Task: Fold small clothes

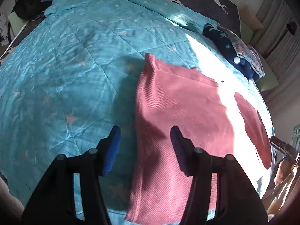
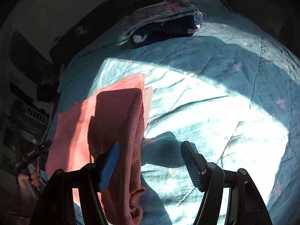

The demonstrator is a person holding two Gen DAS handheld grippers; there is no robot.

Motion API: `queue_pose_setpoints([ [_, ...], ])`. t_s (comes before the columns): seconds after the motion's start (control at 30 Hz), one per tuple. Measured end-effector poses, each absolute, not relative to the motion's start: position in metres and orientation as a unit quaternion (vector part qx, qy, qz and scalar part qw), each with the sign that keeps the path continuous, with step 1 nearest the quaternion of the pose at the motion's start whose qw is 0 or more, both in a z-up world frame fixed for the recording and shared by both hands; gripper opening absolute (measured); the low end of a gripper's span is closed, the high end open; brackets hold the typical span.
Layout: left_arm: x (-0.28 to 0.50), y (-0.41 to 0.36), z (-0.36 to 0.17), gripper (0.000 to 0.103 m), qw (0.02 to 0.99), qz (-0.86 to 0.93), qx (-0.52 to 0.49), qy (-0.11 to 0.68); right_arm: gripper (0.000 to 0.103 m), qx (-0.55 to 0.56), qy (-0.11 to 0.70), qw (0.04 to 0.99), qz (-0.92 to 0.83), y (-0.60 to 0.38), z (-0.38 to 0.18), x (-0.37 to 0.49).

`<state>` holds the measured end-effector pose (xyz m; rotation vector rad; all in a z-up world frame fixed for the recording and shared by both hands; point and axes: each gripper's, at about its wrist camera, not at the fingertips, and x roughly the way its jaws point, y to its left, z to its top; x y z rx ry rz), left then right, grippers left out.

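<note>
The pink knit garment (image 1: 178, 116) lies flat on the teal star-printed quilt (image 1: 65, 78), towards the quilt's near edge. It looks already doubled over: in the right wrist view a second layer edge shows beside its thick folded side (image 2: 135, 150), so the fold seems partly made.

The left gripper (image 1: 145, 146) hovers above the garment's left edge with its jaws apart and nothing between the blue pads; one fingertip (image 1: 115, 133) is over bare quilt, the other over pink cloth. The right gripper (image 2: 150, 159) is likewise spread and empty, its left pad over the garment's bunched right side, its right pad over sunlit quilt. With both tongs straddling opposite side edges, I judge they are lined up either to pinch those edges for another fold or to let the cloth settle.

At the quilt's far right corner sits a pile of folded clothes (image 1: 238, 52), a floral piece over a dark blue star-print one, probably the finished stack kept out of the working area.

Hard sunlight washes out a band across the garment and quilt, hiding texture there. The garment's near end is cut off behind the gripper bodies. What kind of garment it is cannot be told. A hand (image 1: 283, 172) on the other gripper's handle shows only at the frame edge.
</note>
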<state>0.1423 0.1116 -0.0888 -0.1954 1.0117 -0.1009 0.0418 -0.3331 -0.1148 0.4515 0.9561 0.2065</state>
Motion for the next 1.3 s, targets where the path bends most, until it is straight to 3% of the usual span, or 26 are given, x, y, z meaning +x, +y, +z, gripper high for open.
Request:
queue_pose_setpoints([
  [0.1, 0.139, 0.104, -0.109, 0.057, 0.866, -0.005, -0.025, 0.499, 0.068, 0.215, 0.456, 0.853, 0.136, -0.321, -0.116, 0.039],
  [0.2, 0.132, 0.118, -0.115, 0.054, 0.871, 0.045, -0.021, 0.489, 0.016, 0.163, 0.497, 0.849, 0.078, -0.311, -0.132, 0.048],
  [0.37, 0.112, 0.133, -0.107, 0.052, 0.872, 0.031, -0.07, 0.484, 0.016, 0.166, 0.478, 0.86, 0.067, -0.31, -0.129, 0.041],
  [0.43, 0.103, 0.131, -0.1, 0.052, 0.875, 0.024, -0.072, 0.478, 0.022, 0.139, 0.47, 0.87, 0.058, -0.303, -0.12, 0.036],
  [0.67, 0.082, 0.128, -0.096, 0.052, 0.872, -0.004, -0.093, 0.481, 0.022, 0.112, 0.44, 0.886, 0.093, -0.291, -0.092, 0.01],
  [0.97, 0.065, 0.133, -0.105, 0.053, 0.867, 0.014, -0.108, 0.487, 0.028, 0.089, 0.455, 0.882, 0.078, -0.289, -0.104, -0.006],
  [1.17, 0.059, 0.133, -0.106, 0.054, 0.867, 0.006, -0.123, 0.483, 0.029, 0.024, 0.433, 0.895, 0.1, -0.255, -0.079, -0.006],
  [1.3, 0.054, 0.14, -0.106, 0.058, 0.868, -0.001, -0.132, 0.478, 0.036, -0.013, 0.425, 0.894, 0.14, -0.217, -0.073, -0.004],
])
